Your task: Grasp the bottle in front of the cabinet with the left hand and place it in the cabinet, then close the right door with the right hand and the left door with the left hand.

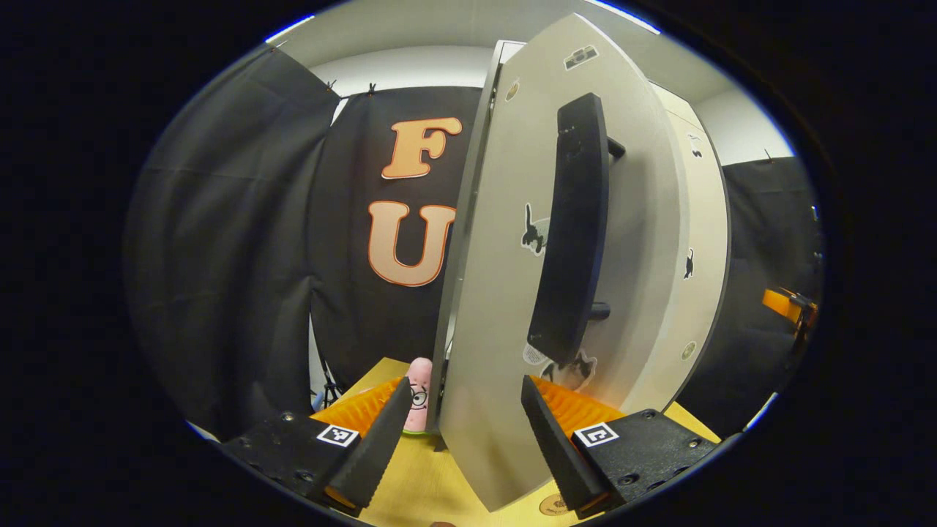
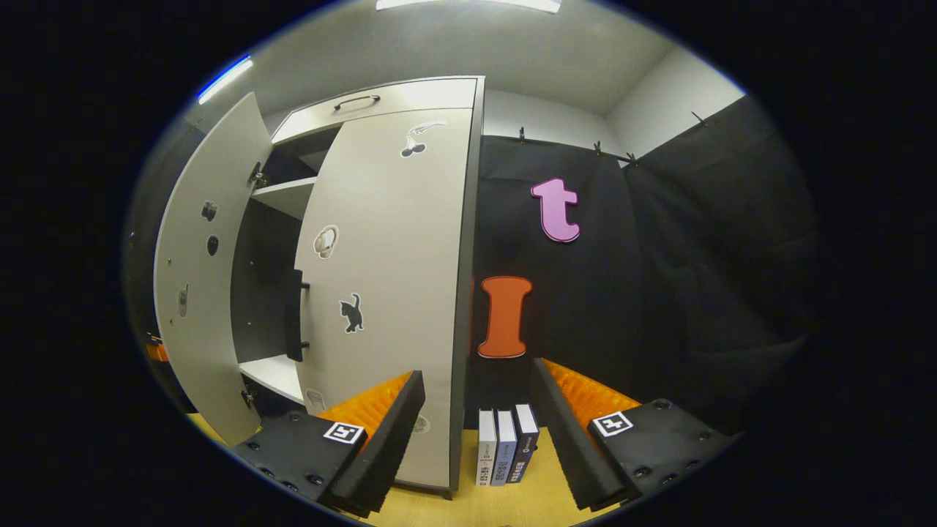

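- In the left gripper view the left gripper (image 1: pixel 465 421) has its jaws apart, straddling the free edge of the cabinet's left door (image 1: pixel 498 293); the door's lower edge stands between the two fingers, and whether either finger touches it cannot be told.
- That left door is partly open, upright, its long axis vertical, its outer face turned toward the camera.
- A dark bar handle (image 1: pixel 575 227) runs vertically on the door face, above the jaws and apart from them.
- Animal stickers dot the door.
- A pink plush toy (image 1: pixel 419 395) stands upright on the yellow table (image 1: pixel 432 490), just left of the door's edge.
- In the right gripper view the right gripper (image 2: pixel 476 432) hangs free with its jaws apart, holding nothing.
- The right door (image 2: pixel 388 293) looks closed or nearly so, upright, with a cat sticker (image 2: pixel 352 312) on its face.
- The left door (image 2: pixel 201 285) swings outward, showing the cabinet's shelves (image 2: pixel 282 194) in the gap.
- The bottle cannot be made out inside the cabinet.
- Three books (image 2: pixel 505 446) stand upright on the table between the right gripper's fingers, beside the cabinet's side.
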`<action>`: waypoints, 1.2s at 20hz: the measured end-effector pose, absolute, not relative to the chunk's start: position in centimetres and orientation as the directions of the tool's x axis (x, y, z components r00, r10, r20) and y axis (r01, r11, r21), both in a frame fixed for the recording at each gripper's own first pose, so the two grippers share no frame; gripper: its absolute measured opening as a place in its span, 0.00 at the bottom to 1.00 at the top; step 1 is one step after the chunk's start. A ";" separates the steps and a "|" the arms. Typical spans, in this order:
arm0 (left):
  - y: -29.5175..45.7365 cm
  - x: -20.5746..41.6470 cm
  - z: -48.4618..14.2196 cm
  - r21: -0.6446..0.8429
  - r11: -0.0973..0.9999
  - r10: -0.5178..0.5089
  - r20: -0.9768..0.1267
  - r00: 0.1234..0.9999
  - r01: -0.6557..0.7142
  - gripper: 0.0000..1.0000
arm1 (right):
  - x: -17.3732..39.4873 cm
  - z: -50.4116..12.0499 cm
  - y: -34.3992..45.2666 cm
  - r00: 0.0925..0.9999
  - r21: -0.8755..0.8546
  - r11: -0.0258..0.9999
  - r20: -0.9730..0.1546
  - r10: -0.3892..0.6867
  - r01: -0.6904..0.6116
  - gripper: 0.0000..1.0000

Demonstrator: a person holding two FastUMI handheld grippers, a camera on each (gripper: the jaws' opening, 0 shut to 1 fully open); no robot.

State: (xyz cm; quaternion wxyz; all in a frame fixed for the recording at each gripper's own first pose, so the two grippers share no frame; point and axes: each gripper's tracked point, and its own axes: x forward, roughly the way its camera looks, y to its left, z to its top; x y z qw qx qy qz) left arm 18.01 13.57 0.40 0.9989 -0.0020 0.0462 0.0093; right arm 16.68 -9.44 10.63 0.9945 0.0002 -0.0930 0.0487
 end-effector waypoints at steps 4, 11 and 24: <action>13.1 18.4 0.2 -0.017 1.000 -0.010 -0.093 0.996 0.008 0.92 | 16.0 10.8 -10.7 0.980 -0.004 0.998 0.190 0.063 -0.063 0.97; 11.6 19.6 -0.2 -0.024 0.998 -0.060 -0.083 0.995 0.059 0.92 | 15.1 10.4 -13.5 0.986 -0.018 0.999 0.163 -0.024 0.028 0.97; 3.3 27.2 -2.0 -0.033 0.985 -0.169 -0.090 0.981 0.167 0.93 | 12.2 10.4 -17.9 0.976 0.004 0.991 0.175 -0.132 0.133 0.97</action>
